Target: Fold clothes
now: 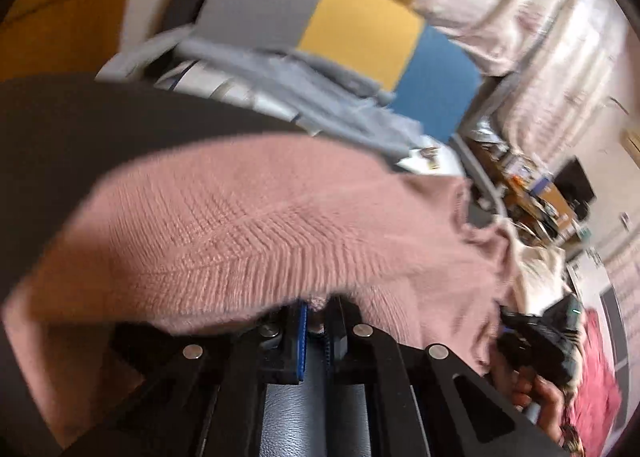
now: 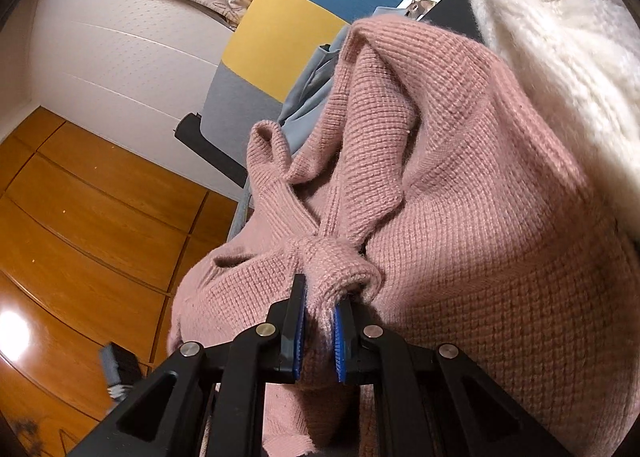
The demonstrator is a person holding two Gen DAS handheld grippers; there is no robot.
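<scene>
A pink knit sweater fills the left wrist view, blurred, draped over my left gripper, whose blue-padded fingers are shut on a fold of it. In the right wrist view the same pink sweater hangs bunched in front of the camera. My right gripper is shut on a thick gathered fold of it, the knit squeezed between the blue pads. The other hand-held gripper shows at the right of the left wrist view.
A light blue garment lies behind the sweater on a grey, yellow and blue panel. A white fluffy garment sits at the right. Wooden floor lies at the left. A cluttered shelf and pale curtains stand beyond.
</scene>
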